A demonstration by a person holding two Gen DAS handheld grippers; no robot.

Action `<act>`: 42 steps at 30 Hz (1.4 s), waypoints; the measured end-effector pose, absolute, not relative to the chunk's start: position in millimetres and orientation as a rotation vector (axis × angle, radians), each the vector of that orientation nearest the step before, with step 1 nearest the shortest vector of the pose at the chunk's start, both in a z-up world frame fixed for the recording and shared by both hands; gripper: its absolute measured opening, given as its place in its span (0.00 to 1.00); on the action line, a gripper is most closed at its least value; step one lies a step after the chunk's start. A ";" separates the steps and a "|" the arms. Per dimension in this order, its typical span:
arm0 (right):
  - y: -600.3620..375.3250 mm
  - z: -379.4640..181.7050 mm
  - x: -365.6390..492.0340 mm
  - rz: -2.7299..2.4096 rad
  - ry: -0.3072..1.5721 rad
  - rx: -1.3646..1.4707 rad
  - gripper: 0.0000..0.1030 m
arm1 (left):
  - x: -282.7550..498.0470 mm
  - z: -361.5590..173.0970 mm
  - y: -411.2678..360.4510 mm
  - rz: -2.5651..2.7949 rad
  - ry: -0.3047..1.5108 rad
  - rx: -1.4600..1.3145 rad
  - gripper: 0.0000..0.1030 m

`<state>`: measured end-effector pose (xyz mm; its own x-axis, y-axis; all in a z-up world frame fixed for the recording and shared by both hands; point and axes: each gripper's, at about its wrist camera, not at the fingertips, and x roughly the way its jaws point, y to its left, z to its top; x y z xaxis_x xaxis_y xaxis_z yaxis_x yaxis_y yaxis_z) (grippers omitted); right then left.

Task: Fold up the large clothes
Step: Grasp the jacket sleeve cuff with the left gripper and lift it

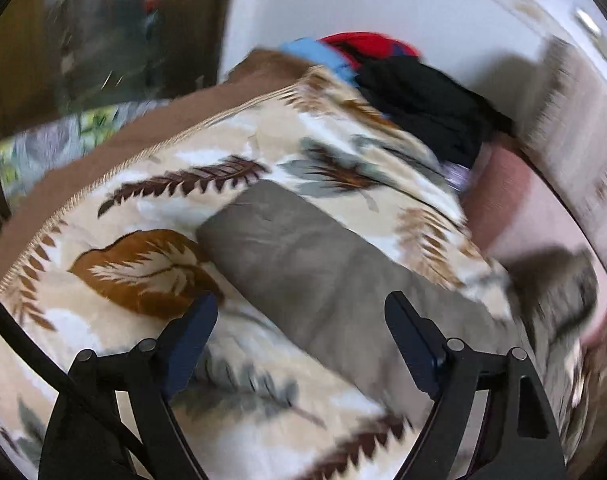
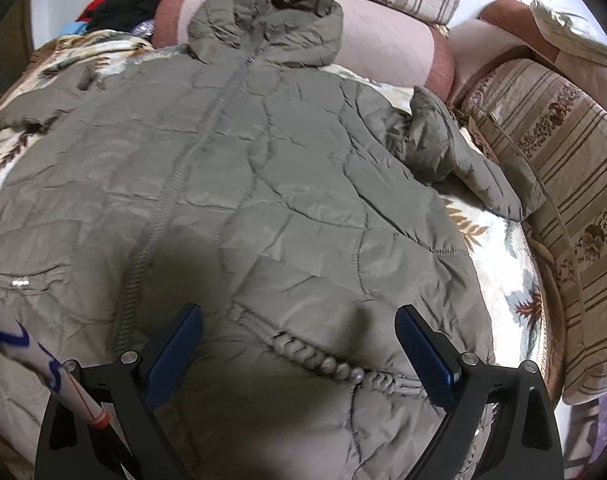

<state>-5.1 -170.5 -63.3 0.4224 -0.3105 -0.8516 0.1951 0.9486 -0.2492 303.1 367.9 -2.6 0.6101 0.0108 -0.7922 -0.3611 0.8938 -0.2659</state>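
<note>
Left wrist view: the left claw [image 1: 301,312] stands apart, holding nothing, above one sleeve [image 1: 303,256] of the jacket. The sleeve lies stretched out on the leaf-patterned blanket [image 1: 143,208] that covers the bed. The view is blurred. Near the far wall sits a pile of clothes [image 1: 387,76], black, red and blue; whether they rest in a basket cannot be told. No container shows.

Right wrist view: the right claw [image 2: 299,334] also stands apart and empty, over the lower front of the olive quilted jacket [image 2: 239,168]. The jacket lies front up, spread across the blanket [image 2: 499,240], zipper [image 2: 207,120] closed, hood [image 2: 267,20] toward a pink bolster [image 2: 383,40] at the head. The other sleeve [image 2: 463,152] is crumpled beside the body, next to a striped cushion [image 2: 551,152].

Judging from this, the jacket is laid out and folding has not begun. The next move likely calls for gripping each sleeve near its cuff and bringing it across the chest; the puffy fabric may spring back.
</note>
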 end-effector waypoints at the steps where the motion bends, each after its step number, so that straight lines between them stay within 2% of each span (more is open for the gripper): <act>1: -171.9 -64.5 -2.8 -0.323 1.093 -0.120 0.96 | 311.3 -11.4 376.3 0.231 0.903 -0.448 0.83; 9: -176.2 -69.8 21.7 -0.366 1.084 -0.125 0.96 | 371.6 -87.5 413.2 0.251 1.014 -0.564 0.83; 12: -174.1 -73.0 29.1 -0.365 1.086 -0.130 0.96 | 377.8 -100.7 411.1 0.278 1.013 -0.562 0.83; 13: -173.3 -73.8 31.2 -0.362 1.086 -0.134 0.96 | 378.9 -99.7 405.4 0.287 1.003 -0.532 0.80; 14: -172.8 -74.0 32.2 -0.360 1.084 -0.134 0.95 | 379.4 -98.4 399.5 0.291 0.996 -0.507 0.60; 15: -172.7 -73.9 33.3 -0.355 1.082 -0.132 0.94 | 379.6 -97.5 398.0 0.292 0.996 -0.499 0.45; 16: -172.5 -73.8 33.7 -0.352 1.080 -0.130 0.94 | 379.6 -97.3 393.8 0.281 1.012 -0.501 0.25; 17: -172.8 -74.0 34.0 -0.348 1.078 -0.127 0.93 | 379.8 -95.6 392.3 0.277 1.014 -0.501 0.19; 19: -173.6 -74.5 34.2 -0.344 1.073 -0.123 0.93 | 376.8 -84.5 383.2 0.280 1.004 -0.459 0.15; 26: -174.6 -69.6 27.4 -0.308 1.047 -0.099 0.89 | 343.4 -15.0 327.9 0.102 0.902 -0.440 0.13; 33: -183.7 -54.6 10.6 -0.290 0.991 -0.033 0.89 | 276.6 54.2 184.9 -0.302 0.844 -0.393 0.12; 38: -195.7 -46.5 -5.4 -0.297 0.961 0.008 0.89 | 236.7 46.9 75.7 -0.506 0.890 -0.348 0.12; 42: -212.1 -40.4 -19.9 -0.321 0.938 0.054 0.89 | 210.6 -3.6 -6.2 -0.621 1.008 -0.352 0.13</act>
<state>-19.9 -212.1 -40.4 0.5478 -0.2473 -0.7992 0.2939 0.9513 -0.0929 210.6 -6.2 -3.6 0.3834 -0.6308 -0.6746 0.3192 0.7759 -0.5441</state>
